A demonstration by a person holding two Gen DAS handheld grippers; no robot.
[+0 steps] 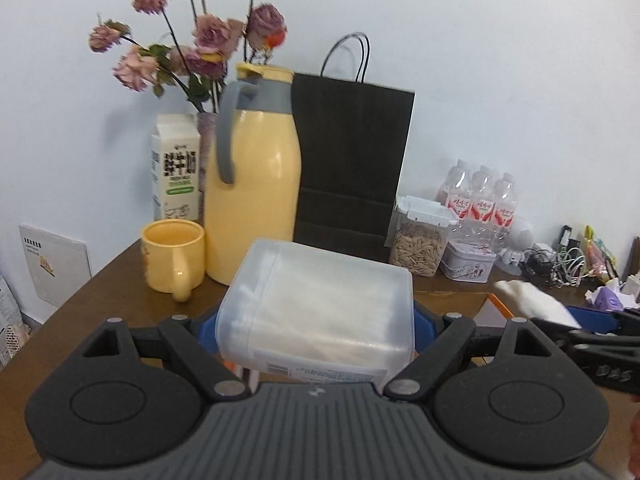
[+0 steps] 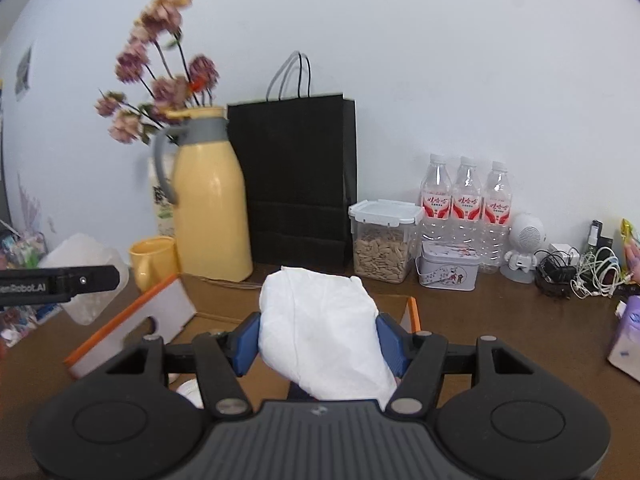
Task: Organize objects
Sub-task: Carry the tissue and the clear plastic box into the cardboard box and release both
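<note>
Translucent, round-cornered plastic box [image 1: 316,304] sits clamped in the left gripper [image 1: 316,332] above the brown table [image 1: 100,296]. Soft white crumpled cloth [image 2: 320,328] is pinched in the right gripper [image 2: 318,344]; only its view shows the orange-edged carton [image 2: 132,324] at near left.

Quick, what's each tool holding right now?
Left tool: closed on the clear plastic box.
Right tool: closed on the white cloth.
</note>
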